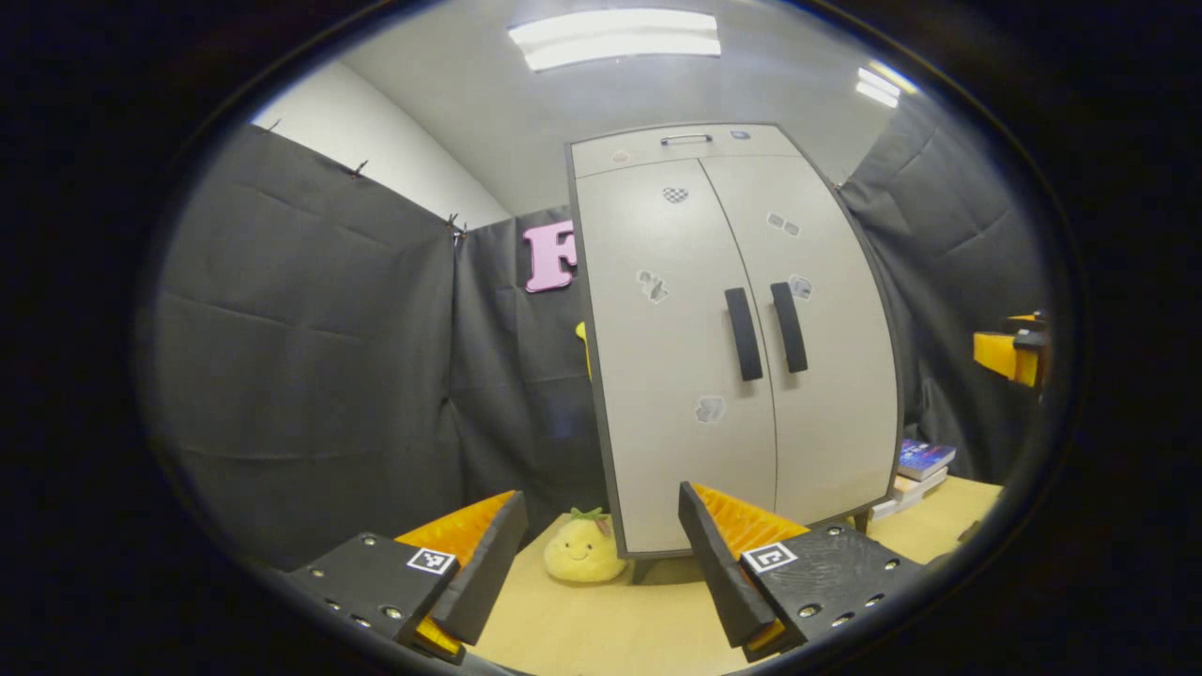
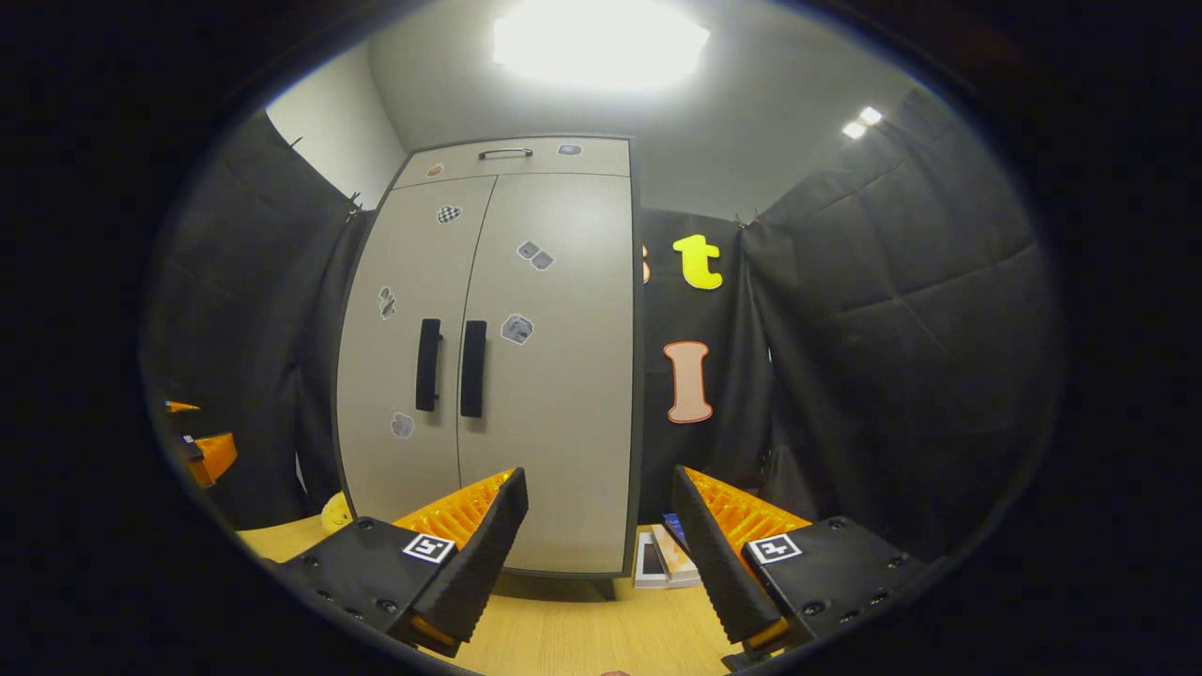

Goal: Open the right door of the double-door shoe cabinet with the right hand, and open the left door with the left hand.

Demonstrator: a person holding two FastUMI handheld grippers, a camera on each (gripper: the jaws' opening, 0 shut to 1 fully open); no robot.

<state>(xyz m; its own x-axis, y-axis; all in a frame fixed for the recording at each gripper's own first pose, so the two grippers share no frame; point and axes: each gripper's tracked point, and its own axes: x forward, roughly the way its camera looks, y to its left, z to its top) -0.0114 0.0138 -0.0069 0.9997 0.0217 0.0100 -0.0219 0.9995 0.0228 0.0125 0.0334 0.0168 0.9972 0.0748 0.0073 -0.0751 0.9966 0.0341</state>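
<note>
Shoe cabinet [image 1: 732, 338] stands upright on the tabletop [image 1: 610, 629], both doors closed; rigid panels should swing light, grab right handle [image 2: 472, 368] and left handle [image 1: 743, 333] mid-bar. Left claw [image 1: 601, 549] and right claw [image 2: 601, 545] both spread apart, empty, well short of the cabinet
</note>
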